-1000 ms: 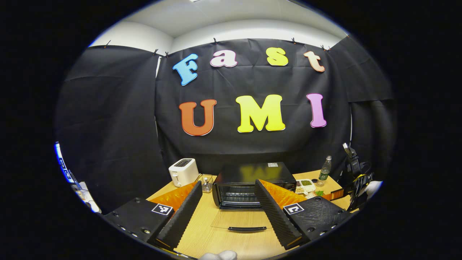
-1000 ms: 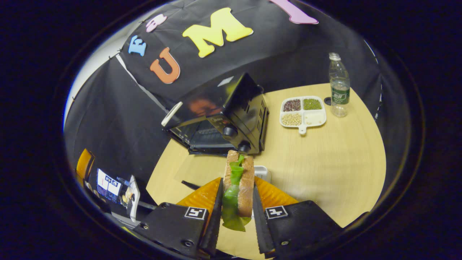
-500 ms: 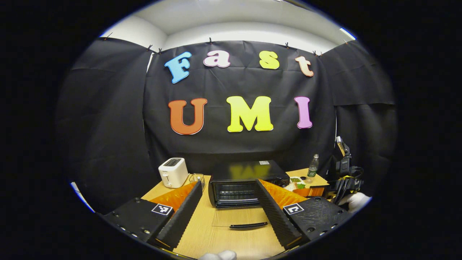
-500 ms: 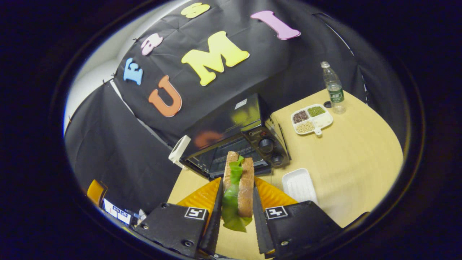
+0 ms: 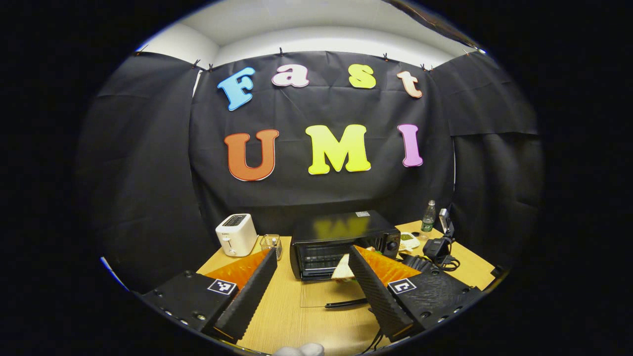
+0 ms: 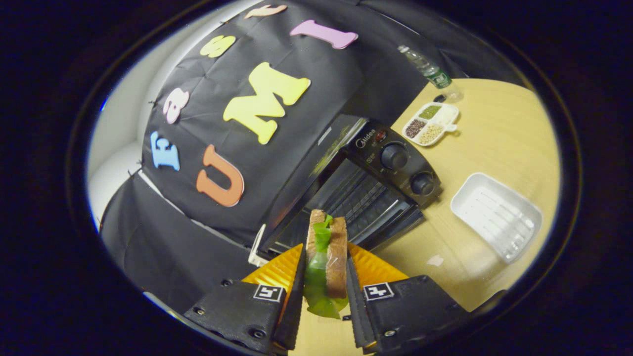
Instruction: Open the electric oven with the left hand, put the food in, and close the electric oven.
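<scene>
The black electric oven [image 5: 341,236] stands at the table's middle with its glass door [image 5: 330,295] folded down flat, handle toward me. My left gripper [image 5: 312,251] is open and holds nothing, hanging back from the door. A sandwich [image 6: 326,252] of brown bread and green lettuce stands on edge between the fingers of my right gripper [image 6: 325,253], which is shut on it. It hovers just before the oven [image 6: 356,168] mouth, with the wire rack [image 6: 368,198] behind it. In the left gripper view the sandwich [image 5: 343,270] shows at the opening, the right gripper [image 5: 437,245] beside it.
A white toaster [image 5: 236,235] and a small glass holder [image 5: 271,242] stand left of the oven. Right of it lie an empty white tray [image 6: 496,216], a divided dish of beans [image 6: 430,123] and a water bottle [image 6: 428,69]. Black cloth walls close the booth.
My right gripper has carried the sandwich leftward and closer, from beside the oven's knobs to the front of its open mouth. The left gripper stays open and has drawn back slightly.
</scene>
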Demonstrator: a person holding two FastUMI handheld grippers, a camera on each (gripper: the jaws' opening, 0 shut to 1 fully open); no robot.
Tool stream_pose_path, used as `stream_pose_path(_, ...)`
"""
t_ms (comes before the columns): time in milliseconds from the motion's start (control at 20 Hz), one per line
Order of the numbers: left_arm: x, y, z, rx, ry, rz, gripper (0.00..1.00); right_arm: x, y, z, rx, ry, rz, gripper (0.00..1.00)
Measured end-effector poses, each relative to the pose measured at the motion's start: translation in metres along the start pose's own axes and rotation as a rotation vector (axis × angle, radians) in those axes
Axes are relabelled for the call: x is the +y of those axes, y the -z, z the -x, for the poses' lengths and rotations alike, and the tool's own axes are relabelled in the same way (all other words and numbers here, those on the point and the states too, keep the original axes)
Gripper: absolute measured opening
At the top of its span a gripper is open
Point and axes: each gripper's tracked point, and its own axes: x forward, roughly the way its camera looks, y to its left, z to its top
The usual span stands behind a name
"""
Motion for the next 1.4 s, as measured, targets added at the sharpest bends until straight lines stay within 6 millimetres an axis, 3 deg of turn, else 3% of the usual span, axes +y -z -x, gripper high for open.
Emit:
stream_pose_path(200, 0.010, 0.017, -0.002, 0.032, -0.001, -0.012, 0.96, -0.013, -0.001, -0.042, -0.062, 0.026, -0.107, 0.36)
stream_pose_path(500, 0.022, 0.037, -0.009, 0.073, -0.016, 0.007, 0.95, -0.014, -0.007, -0.094, -0.124, 0.025, -0.158, 0.36)
stream_pose_path(750, 0.025, 0.039, -0.015, 0.073, -0.021, 0.011, 0.96, -0.011, 0.000, -0.124, -0.141, 0.029, -0.129, 0.36)
stream_pose_path(1000, 0.026, 0.049, -0.014, 0.104, -0.031, 0.044, 0.96, -0.029, 0.001, -0.134, -0.118, 0.099, -0.059, 0.37)
stream_pose_path(1250, 0.025, 0.046, -0.018, 0.096, -0.035, 0.057, 0.96, -0.042, -0.005, -0.131, -0.089, 0.196, 0.140, 0.53)
stream_pose_path(1300, 0.024, 0.046, -0.019, 0.094, -0.034, 0.057, 0.96, -0.045, -0.006, -0.129, -0.072, 0.216, 0.187, 0.67)
stream_pose_path(1400, 0.025, 0.044, -0.020, 0.087, -0.037, 0.056, 0.96, -0.046, -0.010, -0.126, -0.066, 0.237, 0.261, 0.86)
